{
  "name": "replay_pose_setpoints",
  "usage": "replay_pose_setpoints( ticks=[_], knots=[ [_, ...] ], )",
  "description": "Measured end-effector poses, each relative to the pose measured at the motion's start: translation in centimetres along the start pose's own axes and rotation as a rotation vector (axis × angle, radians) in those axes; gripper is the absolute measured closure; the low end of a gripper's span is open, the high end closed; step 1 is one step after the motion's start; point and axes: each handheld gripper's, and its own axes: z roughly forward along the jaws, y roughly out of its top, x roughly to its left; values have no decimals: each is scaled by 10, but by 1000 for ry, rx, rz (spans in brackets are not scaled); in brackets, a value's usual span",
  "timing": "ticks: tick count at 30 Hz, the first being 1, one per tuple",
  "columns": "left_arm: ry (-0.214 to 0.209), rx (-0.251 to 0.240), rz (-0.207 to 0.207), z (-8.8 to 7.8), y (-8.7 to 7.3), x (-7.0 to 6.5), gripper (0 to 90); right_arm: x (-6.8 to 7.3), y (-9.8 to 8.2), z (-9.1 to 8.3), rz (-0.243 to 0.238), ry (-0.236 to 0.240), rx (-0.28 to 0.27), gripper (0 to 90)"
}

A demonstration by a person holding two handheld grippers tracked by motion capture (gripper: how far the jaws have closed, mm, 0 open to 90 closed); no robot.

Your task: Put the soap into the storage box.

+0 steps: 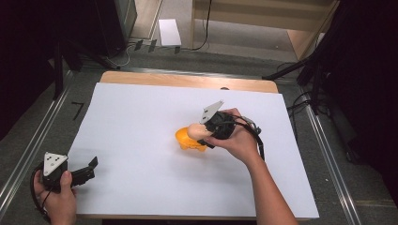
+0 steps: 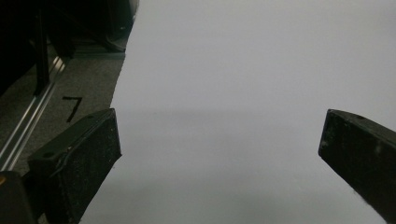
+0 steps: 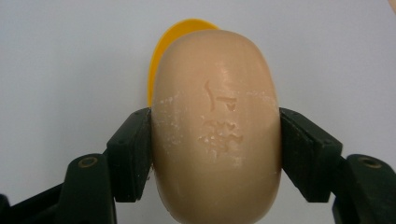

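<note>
The right tongs (image 3: 215, 154) are clamping the beige soap bar (image 3: 215, 126) by its long sides (keeping it steady) directly over the yellow soap dish (image 1: 190, 140) just beyond, while the left tongs (image 2: 219, 149) are idling wide open, holding nothing, above the white surface (image 1: 141, 140).

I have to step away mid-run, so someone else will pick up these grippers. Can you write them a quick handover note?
Right tongs: shut on the beige soap bar, held above the white sheet, right by the yellow dish.
Left tongs: open, holding nothing, at the sheet's near left corner.
Done: soap gripped.
Left: probably setting the soap into the yellow dish, then releasing it.
</note>
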Motion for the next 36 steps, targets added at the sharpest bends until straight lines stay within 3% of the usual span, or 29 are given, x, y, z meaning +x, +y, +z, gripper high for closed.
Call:
replay_pose_setpoints(
  ticks=[20,36],
  knots=[
    [-2,1,0,0,0,0,0,-8,3,26,-10,89,36,332],
    [-3,3,0,0,0,0,0,-18,6,31,61,153,58,327]
  ],
)
